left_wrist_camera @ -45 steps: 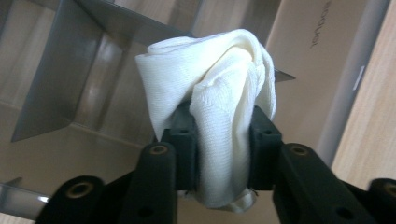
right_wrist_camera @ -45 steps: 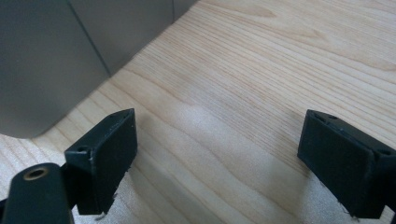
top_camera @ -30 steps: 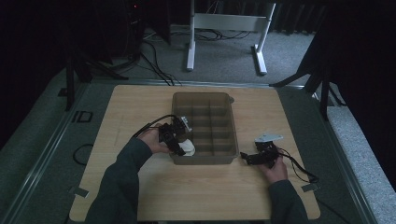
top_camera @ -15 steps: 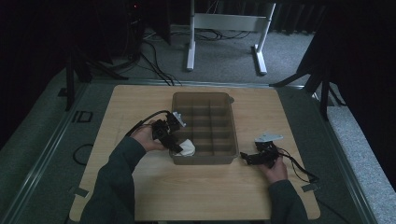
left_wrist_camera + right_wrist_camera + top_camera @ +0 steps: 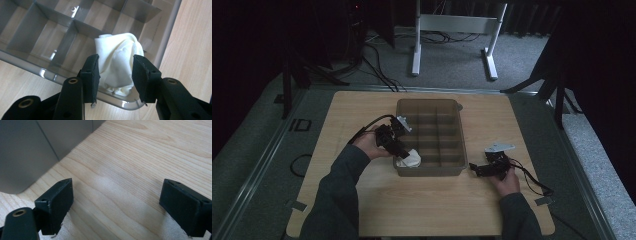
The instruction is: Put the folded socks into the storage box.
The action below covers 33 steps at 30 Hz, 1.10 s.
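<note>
My left gripper (image 5: 115, 75) holds the crumpled white cloth (image 5: 119, 63) between its fingers, in the near-left corner compartment of the grey plastic divided tray (image 5: 451, 167), centre frame. My right gripper (image 5: 120, 206) rests wide open over the light wooden bench (image 5: 140, 157), lower right.

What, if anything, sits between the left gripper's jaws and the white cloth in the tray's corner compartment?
Nothing visible does. In the left gripper view the left gripper has a jaw on either side of the white cloth, which bulges up out of the near corner compartment of the tray. Whether the pads press the cloth I cannot tell.
</note>
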Tool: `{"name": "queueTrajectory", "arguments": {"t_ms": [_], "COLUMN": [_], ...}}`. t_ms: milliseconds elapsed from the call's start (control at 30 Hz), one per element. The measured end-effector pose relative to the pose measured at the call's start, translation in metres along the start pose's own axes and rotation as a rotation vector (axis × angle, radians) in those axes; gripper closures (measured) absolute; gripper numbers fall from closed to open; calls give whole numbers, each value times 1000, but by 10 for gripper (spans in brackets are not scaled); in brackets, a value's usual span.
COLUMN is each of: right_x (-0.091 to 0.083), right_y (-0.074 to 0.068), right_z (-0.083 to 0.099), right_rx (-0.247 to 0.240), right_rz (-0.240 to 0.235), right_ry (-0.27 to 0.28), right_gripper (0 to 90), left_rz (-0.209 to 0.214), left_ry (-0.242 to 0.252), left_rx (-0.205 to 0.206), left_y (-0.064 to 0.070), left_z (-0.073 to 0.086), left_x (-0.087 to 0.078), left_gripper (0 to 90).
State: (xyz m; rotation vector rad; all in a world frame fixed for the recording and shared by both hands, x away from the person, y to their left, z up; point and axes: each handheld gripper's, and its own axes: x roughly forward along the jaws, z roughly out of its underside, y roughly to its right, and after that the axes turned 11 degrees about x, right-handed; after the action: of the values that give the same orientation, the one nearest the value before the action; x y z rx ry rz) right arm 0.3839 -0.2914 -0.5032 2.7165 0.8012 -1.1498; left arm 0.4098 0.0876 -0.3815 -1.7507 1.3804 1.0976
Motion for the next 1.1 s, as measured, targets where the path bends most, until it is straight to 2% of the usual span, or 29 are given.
{"name": "queueTrajectory", "arguments": {"t_ms": [167, 333, 467, 767, 967, 1100], "right_x": [0, 0, 0, 0, 0, 0], "right_y": [0, 0, 0, 0, 0, 0], "right_z": [0, 0, 0, 0, 0, 0], "right_rx": [0, 0, -1, -1, 0, 0], "right_rz": [0, 0, 0, 0, 0, 0], "right_ry": [0, 0, 0, 0, 0, 0], "right_gripper": [115, 115, 115, 115, 115, 115], "left_rz": [-8, 15, 18, 35, 47, 36], "left_ry": [-39, -78, -107, -126, -128, -135], "left_rx": [19, 26, 35, 64, 64, 73], "left_y": [0, 1, 2, 5, 5, 7], "left_z": [-9, -11, -13, -15, -15, -16], "left_x": [5, 16, 24, 30, 30, 31], "left_gripper": [606, 647, 652, 760, 798, 826]}}
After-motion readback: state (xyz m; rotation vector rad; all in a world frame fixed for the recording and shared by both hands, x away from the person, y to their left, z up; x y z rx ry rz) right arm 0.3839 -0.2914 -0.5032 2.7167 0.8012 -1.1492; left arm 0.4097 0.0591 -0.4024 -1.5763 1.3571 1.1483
